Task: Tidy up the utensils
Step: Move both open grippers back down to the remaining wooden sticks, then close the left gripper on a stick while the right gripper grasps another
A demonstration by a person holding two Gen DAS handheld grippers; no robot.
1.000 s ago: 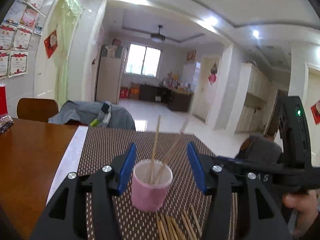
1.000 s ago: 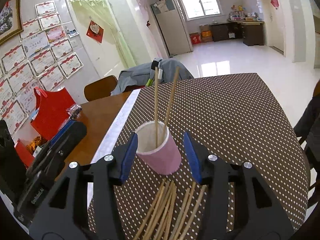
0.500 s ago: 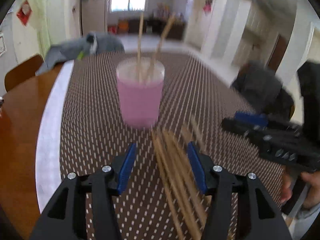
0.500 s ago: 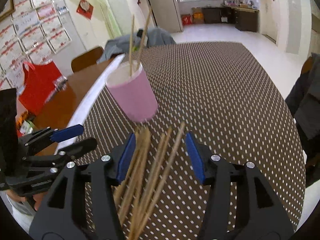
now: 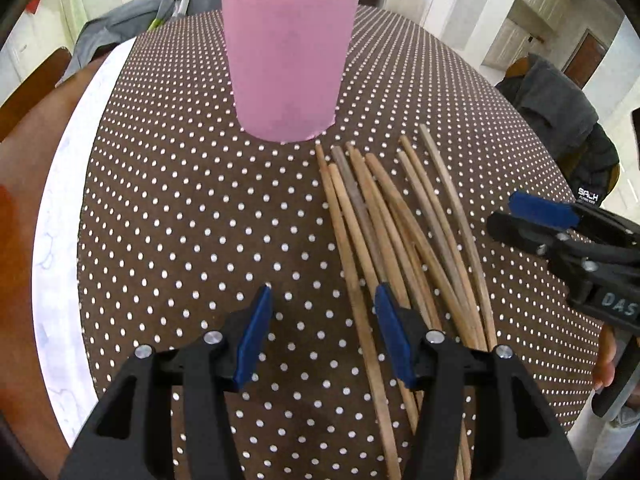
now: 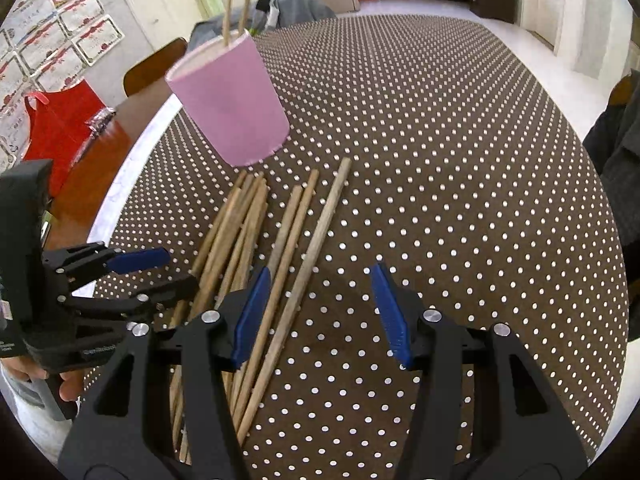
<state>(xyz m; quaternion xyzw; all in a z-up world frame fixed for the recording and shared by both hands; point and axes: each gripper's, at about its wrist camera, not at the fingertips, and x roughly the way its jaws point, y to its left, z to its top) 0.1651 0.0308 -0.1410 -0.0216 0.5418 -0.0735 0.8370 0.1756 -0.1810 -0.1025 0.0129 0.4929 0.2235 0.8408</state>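
Both the left gripper [image 5: 324,334] and the right gripper [image 6: 320,314] hover with jaws spread, pinching nothing. Their bodies hide the near ends of the loose chopsticks [image 5: 404,224] on the table [image 6: 440,140]. Beyond stands the pink cup [image 5: 286,60], its two chopsticks cut off above.

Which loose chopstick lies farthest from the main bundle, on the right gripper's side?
The pale greyish chopstick at the pile's right edge; it lies apart, slanting between the open right gripper fingers.

Both tools [image 5: 323,334] [image 6: 320,314] dropped from cup [image 5: 286,56] toward chopsticks [image 5: 400,232].
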